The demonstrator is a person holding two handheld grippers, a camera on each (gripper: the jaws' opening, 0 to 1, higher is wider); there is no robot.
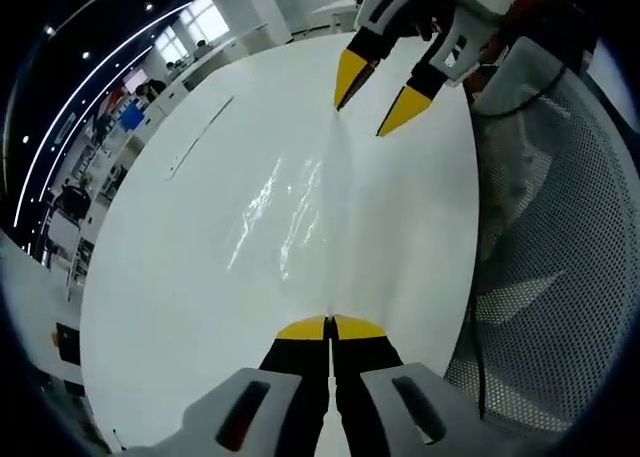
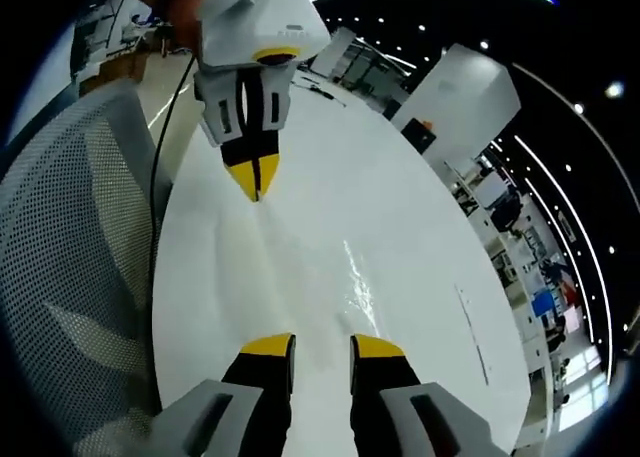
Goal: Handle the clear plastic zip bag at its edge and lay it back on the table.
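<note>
The clear plastic zip bag (image 1: 290, 207) lies spread on the white table (image 1: 180, 277), showing as glints and a raised crease down its middle. My left gripper (image 1: 330, 327) is shut on the bag's near edge, yellow tips pressed together. At the bag's far end, my right gripper (image 1: 362, 115) hangs open just above the crease. In the right gripper view, the right gripper (image 2: 322, 349) stands open over the bag (image 2: 355, 277), with nothing pinched between its fingers. The left gripper (image 2: 255, 182) is at the opposite end, shut.
A grey mesh chair (image 1: 560, 257) stands against the table's edge, with a black cable (image 1: 478, 307) beside it; the chair (image 2: 70, 247) is close to both grippers. A thin dark strip (image 1: 200, 137) lies on the table far from the bag. Desks and people are in the background.
</note>
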